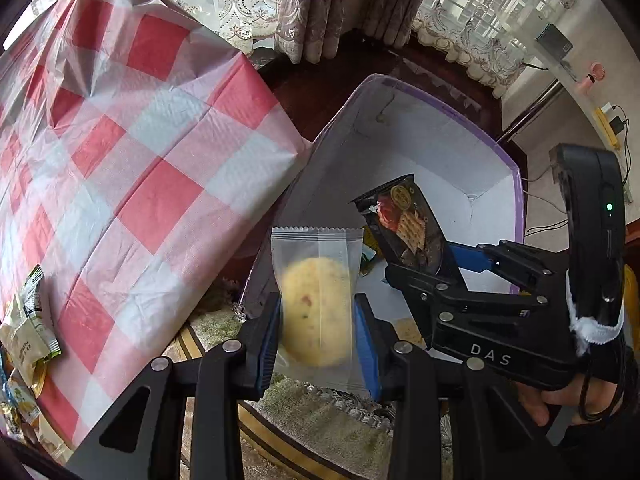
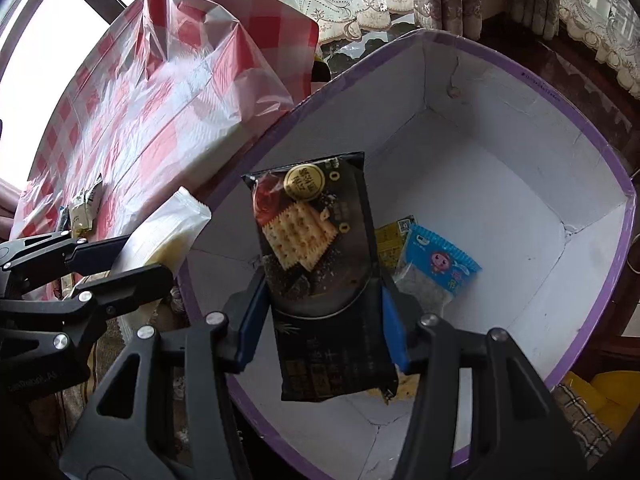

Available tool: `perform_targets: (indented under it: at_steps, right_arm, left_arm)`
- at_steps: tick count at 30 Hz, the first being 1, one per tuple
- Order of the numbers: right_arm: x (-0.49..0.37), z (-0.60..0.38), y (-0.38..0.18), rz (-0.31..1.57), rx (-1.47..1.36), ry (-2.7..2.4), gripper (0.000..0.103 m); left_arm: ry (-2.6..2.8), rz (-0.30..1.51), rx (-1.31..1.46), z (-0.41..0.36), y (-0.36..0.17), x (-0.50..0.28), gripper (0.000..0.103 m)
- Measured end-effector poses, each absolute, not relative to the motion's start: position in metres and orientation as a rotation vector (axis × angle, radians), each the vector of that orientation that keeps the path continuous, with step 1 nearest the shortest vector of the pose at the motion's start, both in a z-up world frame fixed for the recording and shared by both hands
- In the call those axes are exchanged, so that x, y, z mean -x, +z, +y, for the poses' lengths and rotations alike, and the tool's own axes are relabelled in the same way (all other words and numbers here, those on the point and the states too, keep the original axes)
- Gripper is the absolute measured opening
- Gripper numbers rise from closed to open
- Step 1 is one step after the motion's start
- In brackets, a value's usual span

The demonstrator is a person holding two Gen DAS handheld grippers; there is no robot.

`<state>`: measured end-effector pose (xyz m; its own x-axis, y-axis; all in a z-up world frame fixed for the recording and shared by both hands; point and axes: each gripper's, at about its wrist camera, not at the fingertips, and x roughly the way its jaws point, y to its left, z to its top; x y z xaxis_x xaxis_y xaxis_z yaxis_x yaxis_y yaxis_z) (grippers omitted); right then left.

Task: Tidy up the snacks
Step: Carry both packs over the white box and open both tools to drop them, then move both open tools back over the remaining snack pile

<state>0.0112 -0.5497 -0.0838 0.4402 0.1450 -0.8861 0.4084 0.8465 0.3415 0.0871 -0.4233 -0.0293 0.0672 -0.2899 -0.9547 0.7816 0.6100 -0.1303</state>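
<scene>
A translucent white packet (image 1: 316, 300) with a round yellow cake showing through it is being clamped upright between the blue-padded fingers of the left gripper (image 1: 318, 334), the pads pressing on both of its long edges. The packet is being held just outside the near rim of a white box with a purple edge (image 1: 432, 152), over a patch of patterned carpet (image 1: 320, 428). A black cracker packet (image 2: 320, 264) (a square cracker and a gold seal are printed on its face) is being gripped the same way, by its two sides, in the right gripper (image 2: 324, 322), and it is being held inside the box opening, above the white floor of the box (image 2: 500, 216). On that floor a blue packet with a pink cartoon face (image 2: 440, 260) is lying beside a yellow packet (image 2: 390, 240), the two touching or overlapping. To the left of the box a table covered by a red-and-white checked plastic cloth (image 1: 132, 168) is being seen at a slant, and a few more snack packets (image 1: 32, 324) are lying on it near its lower edge. A person's hand (image 1: 576, 392) is wrapped around the right gripper's handle.
</scene>
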Motion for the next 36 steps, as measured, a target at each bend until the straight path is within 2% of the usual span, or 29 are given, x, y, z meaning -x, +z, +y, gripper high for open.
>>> perform_targets:
  at_steps: [10, 20, 31, 36]
  right_arm:
    - [-0.016, -0.549, -0.092, 1.152, -0.577, -0.169, 0.056]
    - [-0.021, -0.540, -0.067, 1.117, -0.549, -0.159, 0.056]
    - [-0.046, -0.489, -0.023, 1.059, -0.458, -0.067, 0.057]
    - [-0.060, -0.457, -0.009, 1.043, -0.360, -0.048, 0.061]
  left_arm:
    - [-0.861, 1.294, -0.486, -0.431, -0.038, -0.089, 0.041]
    - [-0.827, 1.213, -0.426, -0.408, -0.015, -0.092, 0.044]
    - [-0.690, 1.077, -0.299, -0.334, 0.021, -0.106, 0.044]
    - [-0.599, 1.029, -0.186, -0.284, 0.032, -0.117, 0.044]
